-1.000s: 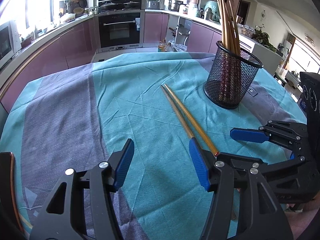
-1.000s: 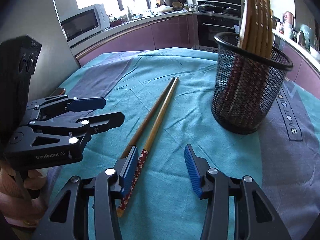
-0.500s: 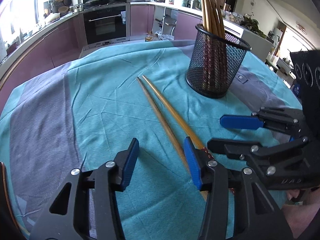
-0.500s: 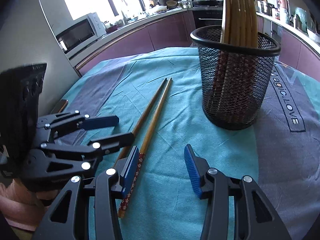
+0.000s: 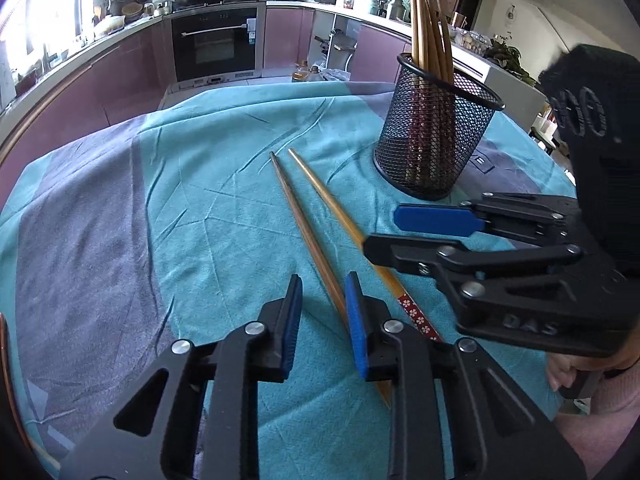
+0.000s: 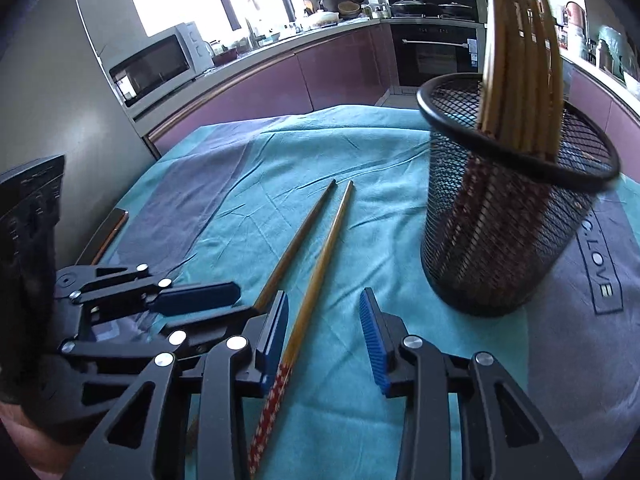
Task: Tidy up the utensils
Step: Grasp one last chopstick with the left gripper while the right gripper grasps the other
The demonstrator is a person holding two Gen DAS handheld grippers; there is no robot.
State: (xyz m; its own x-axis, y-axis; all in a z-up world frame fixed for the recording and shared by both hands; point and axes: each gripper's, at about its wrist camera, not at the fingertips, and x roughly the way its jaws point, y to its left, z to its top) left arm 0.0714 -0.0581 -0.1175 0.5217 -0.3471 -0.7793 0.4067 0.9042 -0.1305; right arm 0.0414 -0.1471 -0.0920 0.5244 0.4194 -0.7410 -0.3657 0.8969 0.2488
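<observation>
The round surface under a creased teal and grey-purple cloth [image 5: 192, 208] fills both views, with purple kitchen cabinets curving behind it; on its far right stands the black wire-mesh cup [image 5: 434, 140], upright and already bristling with tan bamboo chopsticks [image 5: 428, 32]; two loose chopsticks lie side by side on the cloth, thin tips pointing away toward the kitchen, thick ends toward the person, their long axes running nearly straight out from both wrists.

The darker brown chopstick [image 5: 308, 240] lies between the blue pads of the left tongs [image 5: 322, 320], close against the right-hand pad; those tongs are closing, still slightly apart, and no firm pinch shows yet. The lighter chopstick with the red flowered end [image 6: 310, 300] runs up between the pads of the right tongs [image 6: 324, 340], close to the left-hand pad; these too are closing, the gap still wide and nothing pinched.

Each hand is thus nearest its own stick, at the thick end; the mesh cup lies ahead and to the right, nearer the right tongs.
</observation>
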